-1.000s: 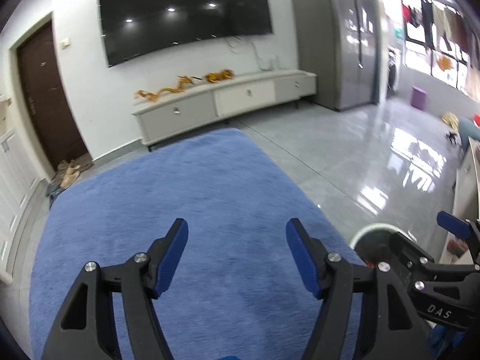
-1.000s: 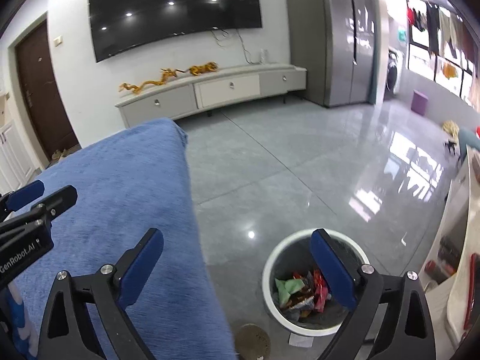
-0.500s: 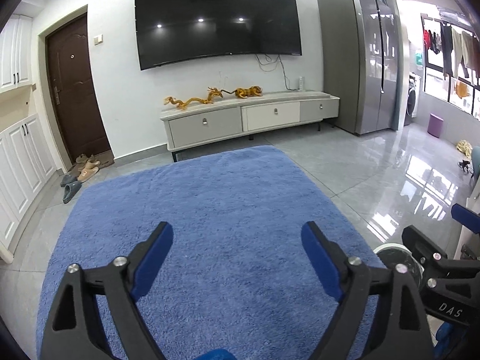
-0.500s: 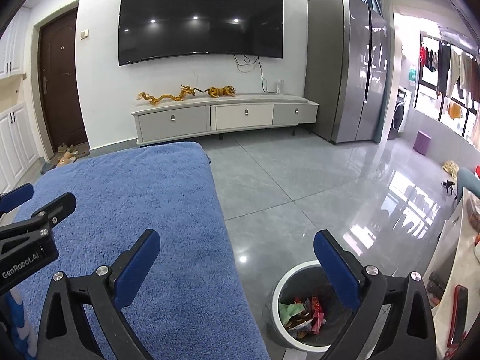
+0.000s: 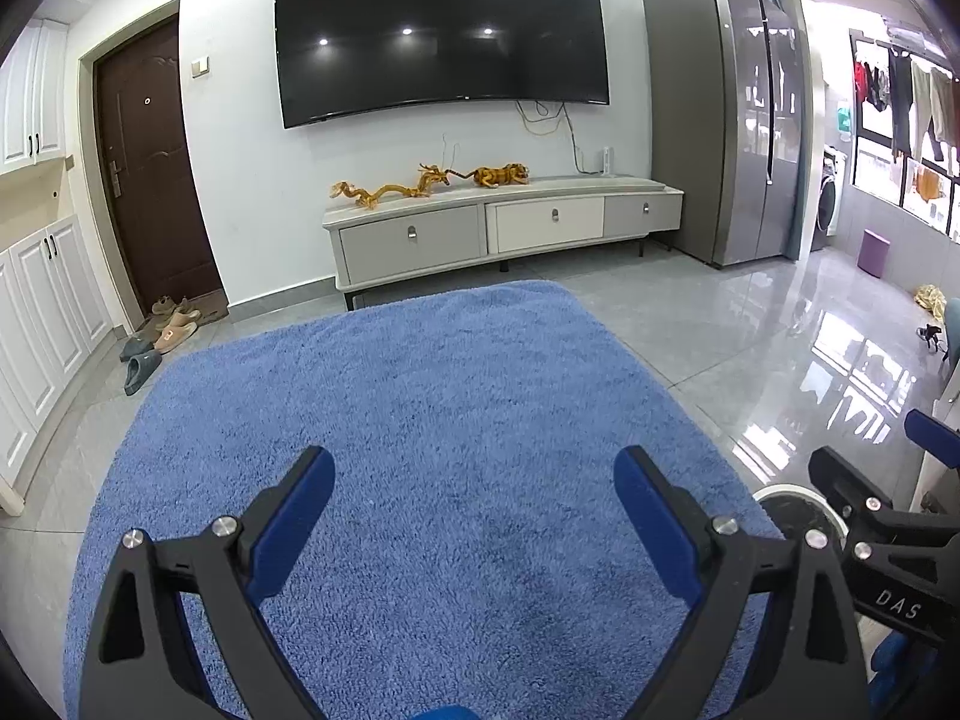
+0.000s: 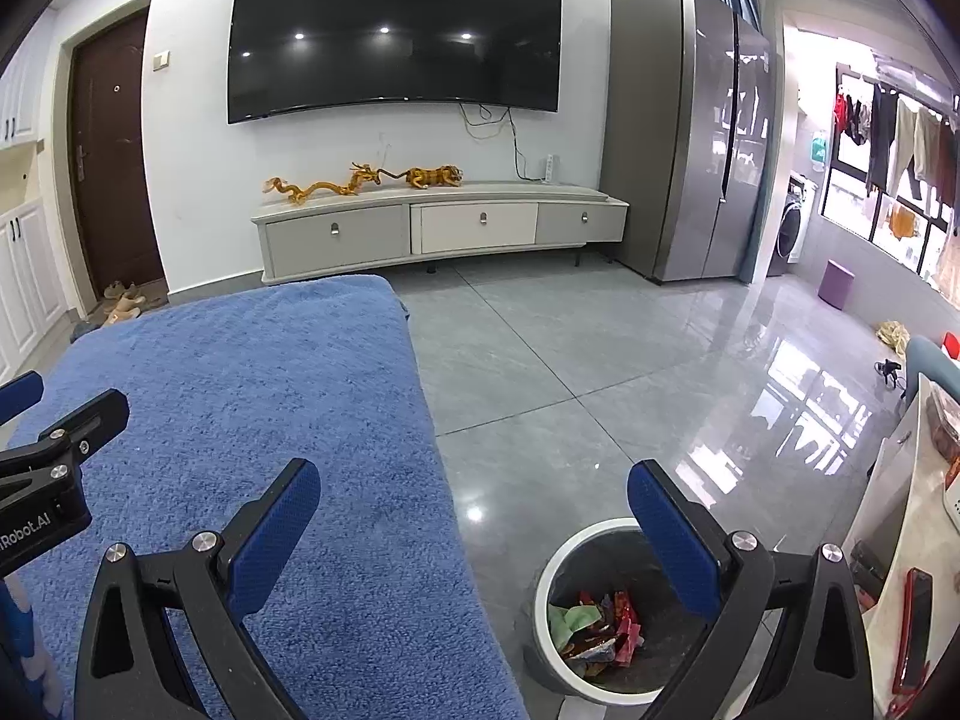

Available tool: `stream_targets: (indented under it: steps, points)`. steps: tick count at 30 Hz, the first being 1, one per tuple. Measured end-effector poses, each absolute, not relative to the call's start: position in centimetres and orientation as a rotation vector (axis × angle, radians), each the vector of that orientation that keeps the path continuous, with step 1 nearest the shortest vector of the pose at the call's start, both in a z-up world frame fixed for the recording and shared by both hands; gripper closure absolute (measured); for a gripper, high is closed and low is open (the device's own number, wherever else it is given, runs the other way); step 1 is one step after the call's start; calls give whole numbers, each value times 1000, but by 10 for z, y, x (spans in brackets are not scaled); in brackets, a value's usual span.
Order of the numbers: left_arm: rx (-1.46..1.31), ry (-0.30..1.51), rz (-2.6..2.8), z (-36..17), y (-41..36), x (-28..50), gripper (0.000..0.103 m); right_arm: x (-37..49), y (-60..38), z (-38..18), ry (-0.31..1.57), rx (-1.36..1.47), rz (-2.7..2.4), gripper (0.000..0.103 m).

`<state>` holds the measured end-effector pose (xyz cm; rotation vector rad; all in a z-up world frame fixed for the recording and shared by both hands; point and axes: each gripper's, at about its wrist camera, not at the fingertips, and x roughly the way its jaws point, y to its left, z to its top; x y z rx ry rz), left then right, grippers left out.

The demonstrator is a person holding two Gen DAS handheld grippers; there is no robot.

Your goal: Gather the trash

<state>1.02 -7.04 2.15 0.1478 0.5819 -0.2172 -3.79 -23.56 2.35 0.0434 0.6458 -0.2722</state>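
A round bin with a white rim point(image 6: 549, 576) stands on the grey floor at the lower right of the right wrist view, holding several colourful wrappers point(image 6: 597, 624). Its rim also shows in the left wrist view point(image 5: 786, 495). My right gripper point(image 6: 474, 507) is open and empty, held above the edge of the blue cloth point(image 6: 252, 408) and the bin. My left gripper point(image 5: 474, 492) is open and empty above the blue cloth point(image 5: 420, 420). No trash shows on the cloth.
A TV cabinet point(image 5: 504, 228) with golden figures stands by the far wall under a wall TV point(image 5: 441, 33). A grey fridge point(image 6: 690, 132) stands at the right. Slippers point(image 5: 159, 330) lie by the door. A white table edge with a red phone point(image 6: 909, 630) is at the far right.
Both grippers have tilted upward and levelled, so more of the room and less of the bin shows. Both stay open and empty.
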Motion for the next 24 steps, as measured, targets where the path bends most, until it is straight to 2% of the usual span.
stream_targets:
  steps: [24]
  points:
    - [162,589,-208,17,-68,13,8,-39,-240,16,668,31,-299,0]
